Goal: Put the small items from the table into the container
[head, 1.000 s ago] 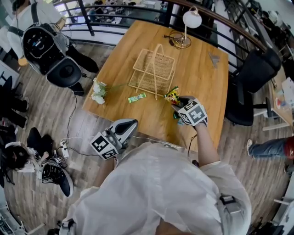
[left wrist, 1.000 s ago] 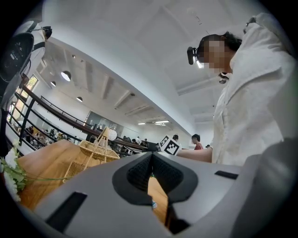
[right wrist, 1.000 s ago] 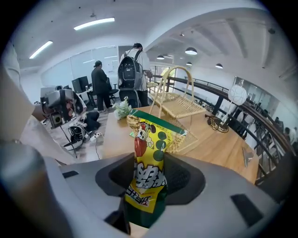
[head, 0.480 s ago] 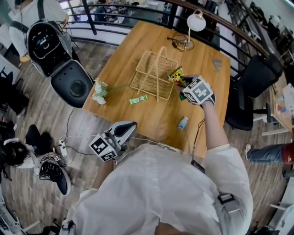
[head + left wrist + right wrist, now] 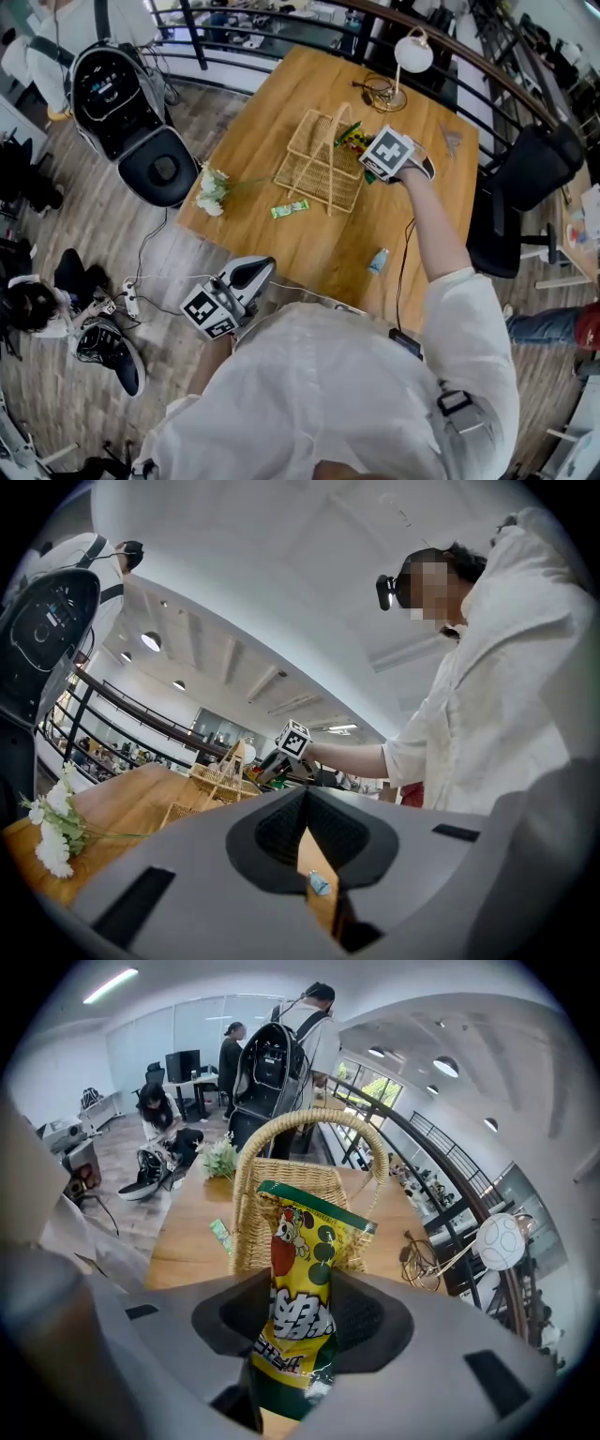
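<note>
My right gripper is shut on a yellow and green snack packet, which hangs over the right rim of the wicker basket. From the right gripper view the basket stands just behind the packet. A green wrapped bar lies on the wooden table in front of the basket, and a small blue packet lies near the front edge. My left gripper stays shut with nothing in it, off the table's front edge; in its own view the blue packet shows between its closed jaws.
A desk lamp with a coiled cable stands at the table's far side. White flowers lie at the left edge. A black office chair is at the right, a robot base at the left, and a railing runs behind.
My right gripper has carried the snack packet from the table's front right area up and away to the basket's right rim. The left gripper has hardly moved.
</note>
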`<state>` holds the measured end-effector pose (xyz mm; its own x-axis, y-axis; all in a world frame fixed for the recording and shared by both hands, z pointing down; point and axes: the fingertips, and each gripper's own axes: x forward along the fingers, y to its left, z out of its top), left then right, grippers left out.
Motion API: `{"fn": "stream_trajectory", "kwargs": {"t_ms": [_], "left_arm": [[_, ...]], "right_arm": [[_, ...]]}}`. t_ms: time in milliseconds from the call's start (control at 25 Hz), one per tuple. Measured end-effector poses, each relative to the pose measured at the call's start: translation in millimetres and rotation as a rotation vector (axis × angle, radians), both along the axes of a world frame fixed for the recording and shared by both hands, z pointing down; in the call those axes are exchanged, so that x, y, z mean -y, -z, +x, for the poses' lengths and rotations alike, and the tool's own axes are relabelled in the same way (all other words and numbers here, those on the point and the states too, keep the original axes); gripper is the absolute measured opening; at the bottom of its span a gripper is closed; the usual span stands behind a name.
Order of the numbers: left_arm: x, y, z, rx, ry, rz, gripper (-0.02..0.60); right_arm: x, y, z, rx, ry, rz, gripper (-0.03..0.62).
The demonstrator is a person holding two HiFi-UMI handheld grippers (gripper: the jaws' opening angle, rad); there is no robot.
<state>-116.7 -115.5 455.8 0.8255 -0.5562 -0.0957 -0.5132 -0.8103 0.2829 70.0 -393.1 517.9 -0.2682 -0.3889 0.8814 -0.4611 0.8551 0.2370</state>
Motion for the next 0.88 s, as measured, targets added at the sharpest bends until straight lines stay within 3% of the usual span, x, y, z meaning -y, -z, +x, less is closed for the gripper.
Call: {"fn": "stream_trajectory", "kwargs": {"t_ms": [480, 760, 880], "left_arm": [[-1.2, -5.0, -29.5, 0.007, 0.110, -0.018, 0.006], [-2.4, -5.6, -43.7, 0.002, 0.165, -0.021, 0.006], [0.7, -3.3, -44.8, -0.015, 0.165, -0.012, 0.006]], "right_arm": [[39.2, -36.1, -57.0, -0.023, 0.155, -0.016, 0.183], [45.7, -47.7, -65.5, -0.010, 0.167, 0.012, 0.184], [48.8, -42.5, -65.2, 0.054, 0.140, 0.041, 0.224]]}}
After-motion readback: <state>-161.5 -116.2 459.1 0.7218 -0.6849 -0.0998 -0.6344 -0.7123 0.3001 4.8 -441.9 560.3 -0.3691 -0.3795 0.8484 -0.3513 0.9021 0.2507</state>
